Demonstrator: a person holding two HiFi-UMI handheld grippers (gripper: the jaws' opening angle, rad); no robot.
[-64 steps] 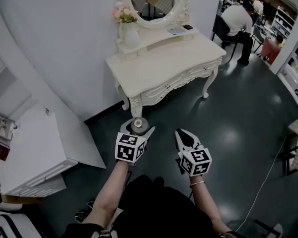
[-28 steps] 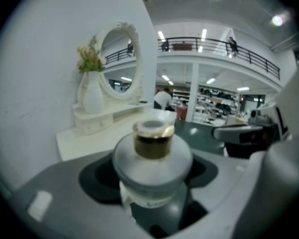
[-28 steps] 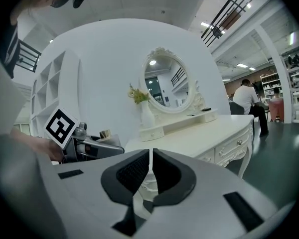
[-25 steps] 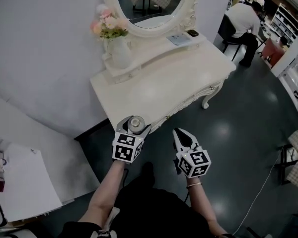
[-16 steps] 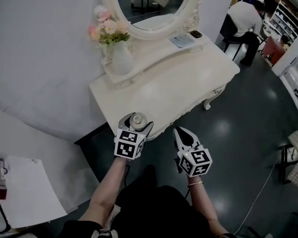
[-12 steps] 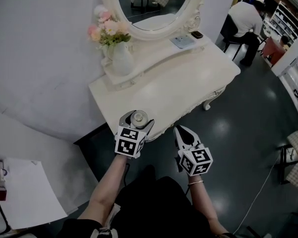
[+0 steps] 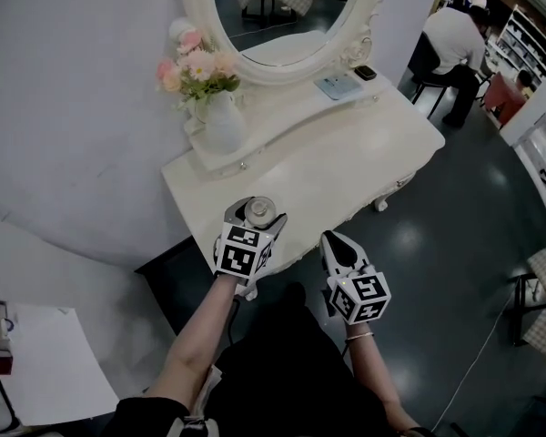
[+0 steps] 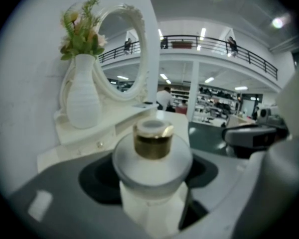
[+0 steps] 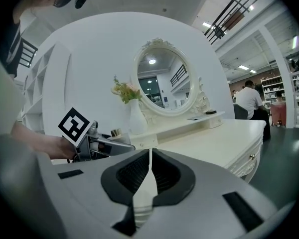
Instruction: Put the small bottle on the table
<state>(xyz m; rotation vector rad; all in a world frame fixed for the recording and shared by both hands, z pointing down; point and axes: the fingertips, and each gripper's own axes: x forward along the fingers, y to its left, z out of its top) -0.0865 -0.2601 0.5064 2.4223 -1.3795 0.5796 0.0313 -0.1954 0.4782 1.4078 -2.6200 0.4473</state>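
The small bottle (image 7: 259, 210), pale with a round shoulder and a gold collar under a white cap, stands upright between the jaws of my left gripper (image 7: 257, 218). In the head view it hangs just over the front left edge of the cream dressing table (image 7: 346, 157). The left gripper view shows the bottle (image 8: 152, 156) close up, clamped at its body by the left gripper (image 8: 152, 188). My right gripper (image 7: 335, 242) is shut and empty, over the dark floor just short of the table's edge. In the right gripper view its jaws (image 9: 149, 176) meet, and the table (image 9: 224, 136) lies ahead.
On the table's raised back shelf stand a white vase of flowers (image 7: 220, 121), an oval mirror (image 7: 282, 16), a light-blue card (image 7: 337, 85) and a dark phone (image 7: 365, 73). A seated person (image 7: 455, 39) is beyond the table's right end. A white cabinet (image 7: 36, 376) stands lower left.
The table has come nearer. My left gripper has carried the bottle forward from over the floor to over the table's front edge. The right gripper has stayed shut and low.
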